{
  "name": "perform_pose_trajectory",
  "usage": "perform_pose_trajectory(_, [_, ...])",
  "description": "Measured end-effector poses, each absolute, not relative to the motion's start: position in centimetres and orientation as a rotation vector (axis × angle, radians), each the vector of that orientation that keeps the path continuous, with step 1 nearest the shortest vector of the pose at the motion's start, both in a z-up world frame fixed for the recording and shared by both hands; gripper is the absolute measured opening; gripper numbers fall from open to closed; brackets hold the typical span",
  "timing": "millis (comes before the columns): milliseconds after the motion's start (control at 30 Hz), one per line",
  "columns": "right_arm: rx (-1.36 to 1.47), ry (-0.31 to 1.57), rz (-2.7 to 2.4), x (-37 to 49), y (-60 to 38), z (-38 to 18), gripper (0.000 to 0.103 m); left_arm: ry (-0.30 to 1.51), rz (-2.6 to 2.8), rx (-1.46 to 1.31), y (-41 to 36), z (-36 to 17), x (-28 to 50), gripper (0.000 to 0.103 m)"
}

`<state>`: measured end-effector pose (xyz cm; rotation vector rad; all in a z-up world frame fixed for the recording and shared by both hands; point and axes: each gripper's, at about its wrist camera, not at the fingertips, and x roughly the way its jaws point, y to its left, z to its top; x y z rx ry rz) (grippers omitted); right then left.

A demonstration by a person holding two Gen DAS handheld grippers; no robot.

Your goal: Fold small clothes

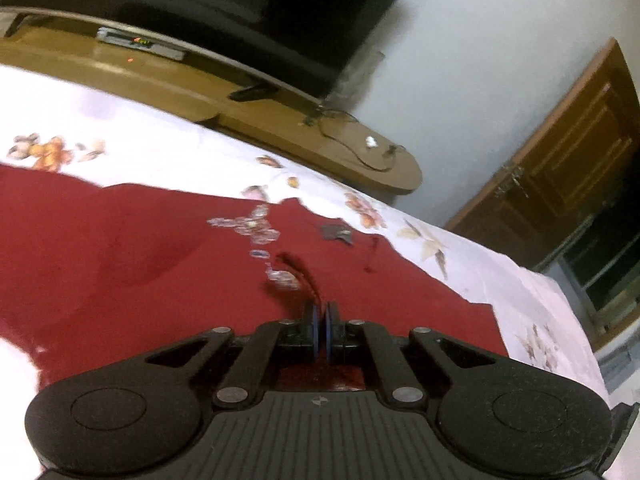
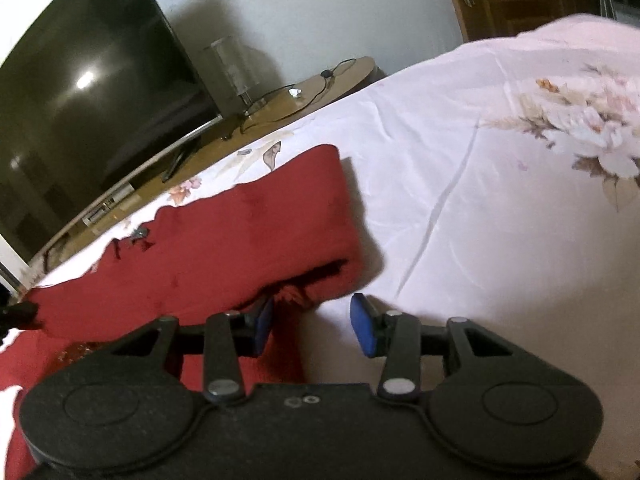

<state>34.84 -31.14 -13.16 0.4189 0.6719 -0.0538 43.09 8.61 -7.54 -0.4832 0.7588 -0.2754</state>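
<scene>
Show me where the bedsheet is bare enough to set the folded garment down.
The widest bare stretch of the white floral bedsheet runs right of the red fabric garment, toward the printed bouquet. The wooden TV stand side is crowded: only a narrow sheet strip remains there.

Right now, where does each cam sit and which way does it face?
Left wrist: on the left gripper, looking down along shut fingers pinching the red garment; bedsheet and TV stand beyond.
Right wrist: on the right gripper, fingers apart at the garment's folded end, on the bedsheet; TV beyond.
Shared: red garment, floral bedsheet, TV stand, door.
</scene>
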Motion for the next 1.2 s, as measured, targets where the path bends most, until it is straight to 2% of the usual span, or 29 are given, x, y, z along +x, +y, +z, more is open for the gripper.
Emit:
perform_pose_trajectory(733, [0.276,0.685,-0.057,34.9,-29.9,-13.1,0.044,0.825,-0.123,-0.586,16.3,-13.9,39.8,0.003])
perform_pose_trajectory(900, [0.395,0.575,0.052,34.0,-31.9,-11.7,0.043,0.821,-0.126,-0.590,16.3,-14.2,40.0,0.003])
perform_pose_trajectory(967, [0.479,0.589,0.079,35.5,-33.2,-11.9,0.041,0.822,-0.128,-0.588,16.2,-14.1,40.0,0.003])
perform_pose_trajectory(1200, [0.764,0.679,0.218,44.4,-37.0,-14.9,0.042,0.828,-0.128,-0.595,16.3,-14.1,40.1,0.003])
